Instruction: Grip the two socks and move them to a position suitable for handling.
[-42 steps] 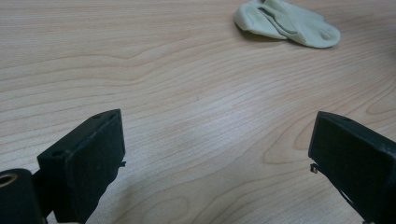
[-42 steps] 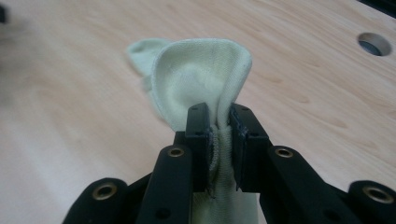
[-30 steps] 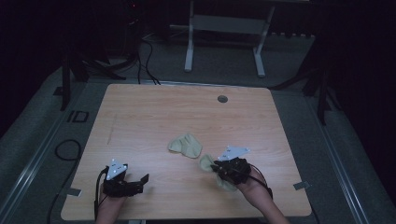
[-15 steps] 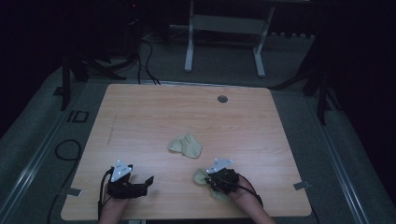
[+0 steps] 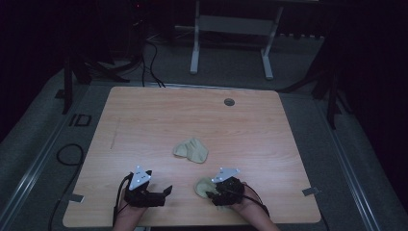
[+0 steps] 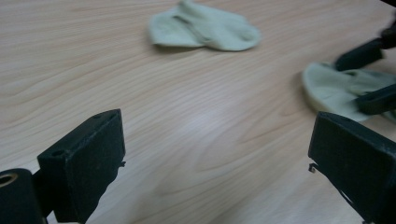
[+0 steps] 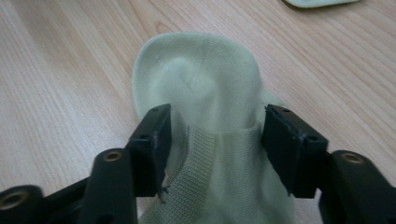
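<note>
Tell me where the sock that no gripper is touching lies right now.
In the high view, the loose sock lies flat near the middle of the table, beyond both grippers and apart from the second sock at the right gripper.

Near sock (image 7: 205, 93): cuff end ran off the bottom edge of the right gripper view, its length untold; from the high view the right gripper (image 5: 217, 191) covered its right part. Whether the jaws pinched the fabric or merely flanked it could not be told.

Far sock (image 6: 205, 30): only a sliver at the top edge in the right gripper view.

Left gripper (image 6: 215, 154): right jaw cut by the picture's right edge in its own view.

Both hands cut off at the high view's bottom edge.

Small dark disc (image 5: 229, 102) near the table's far edge: too small to identify.
</note>
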Tool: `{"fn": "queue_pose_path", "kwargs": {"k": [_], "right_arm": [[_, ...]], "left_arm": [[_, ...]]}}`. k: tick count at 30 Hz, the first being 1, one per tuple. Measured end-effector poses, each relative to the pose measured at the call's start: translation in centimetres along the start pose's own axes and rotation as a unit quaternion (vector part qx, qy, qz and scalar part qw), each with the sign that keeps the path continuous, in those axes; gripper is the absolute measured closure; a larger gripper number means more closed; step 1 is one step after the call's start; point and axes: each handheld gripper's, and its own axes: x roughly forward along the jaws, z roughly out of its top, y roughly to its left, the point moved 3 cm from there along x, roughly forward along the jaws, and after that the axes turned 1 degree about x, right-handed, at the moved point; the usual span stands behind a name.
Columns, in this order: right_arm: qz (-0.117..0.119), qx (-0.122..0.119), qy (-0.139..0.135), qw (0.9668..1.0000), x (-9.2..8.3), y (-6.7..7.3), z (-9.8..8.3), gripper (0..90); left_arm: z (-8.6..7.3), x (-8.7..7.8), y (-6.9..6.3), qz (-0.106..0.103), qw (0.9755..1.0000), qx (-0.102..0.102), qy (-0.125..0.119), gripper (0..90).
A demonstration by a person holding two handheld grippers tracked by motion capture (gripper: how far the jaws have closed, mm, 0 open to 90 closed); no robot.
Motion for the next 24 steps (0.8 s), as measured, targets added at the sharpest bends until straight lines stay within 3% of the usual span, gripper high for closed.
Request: {"fn": "queue_pose_path", "kwargs": {"k": [2, 8, 12, 15, 19, 21, 23, 24], "right_arm": [[0.001, 0.0, -0.001, 1.0, 0.1, 0.2, 0.0, 36.7], [0.0, 0.006, -0.007, 1.0, 0.3, 0.2, 0.0, 28.7], [0.01, 0.0, 0.003, 0.9999, 0.3, 0.4, 0.1, 24.3], [0.01, -0.003, -0.002, 0.9999, -0.4, 0.5, 0.2, 21.0], [-0.006, 0.004, -0.023, 0.9997, -2.0, 0.7, 0.4, 19.8], [0.006, 0.003, -0.027, 0.9996, -2.6, 0.9, 0.3, 24.3], [0.024, 0.005, -0.017, 0.9996, -2.8, 1.2, 0.0, 32.1], [0.036, 0.012, -0.005, 0.9993, -2.7, 1.2, -0.1, 30.7]], "left_arm": [[0.4, 0.3, -0.8, -0.004, 0.9999, 0.011, 0.001, 6.0], [1.5, 1.3, -2.9, -0.043, 0.9978, 0.051, 0.003, 8.2], [2.1, 1.7, -4.1, -0.076, 0.9939, 0.08, 0.004, 16.6], [2.6, 1.8, -5.0, -0.095, 0.9903, 0.101, -0.006, 30.4], [3.1, 2.7, -6.3, -0.121, 0.9827, 0.14, 0.004, 53.3], [3.1, 3.5, -6.8, -0.127, 0.9794, 0.156, 0.018, 61.1], [3.1, 4.4, -7.2, -0.112, 0.9789, 0.169, 0.028, 64.5], [3.1, 4.7, -7.3, -0.113, 0.9785, 0.169, 0.031, 69.5]]}}
